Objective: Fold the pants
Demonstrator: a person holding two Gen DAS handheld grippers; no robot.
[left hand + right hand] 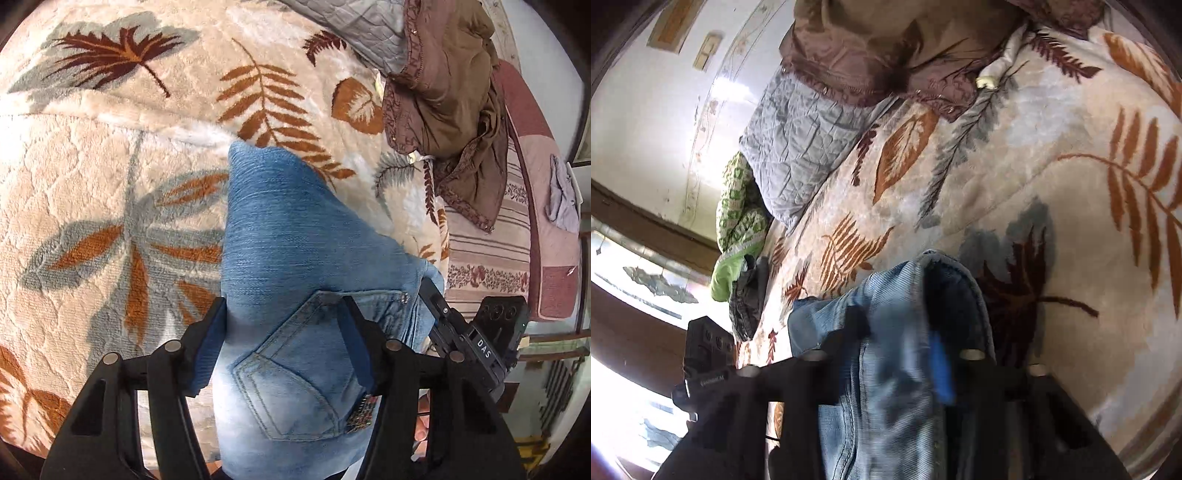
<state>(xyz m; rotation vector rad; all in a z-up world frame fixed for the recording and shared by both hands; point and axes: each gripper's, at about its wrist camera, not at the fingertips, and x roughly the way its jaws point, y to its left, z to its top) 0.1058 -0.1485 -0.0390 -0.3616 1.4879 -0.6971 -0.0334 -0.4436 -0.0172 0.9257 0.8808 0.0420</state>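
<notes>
Light blue jeans [288,258] hang over a leaf-patterned blanket [110,147], back pocket facing the left wrist camera. My left gripper [284,306] straddles the waist area of the jeans, jaws wide apart with denim between them; a grip is not clear. My right gripper [428,291] shows at the right edge of the jeans, fingers pinching the denim. In the right wrist view the jeans [886,369] drape between the fingers of my right gripper [897,325], and the left gripper's body [705,354] shows at lower left.
A brown jacket [450,110] and a grey quilted blanket [362,26] lie at the far side of the bed. A striped mattress edge [487,240] runs along the right. A green patterned cloth [738,221] lies by the wall.
</notes>
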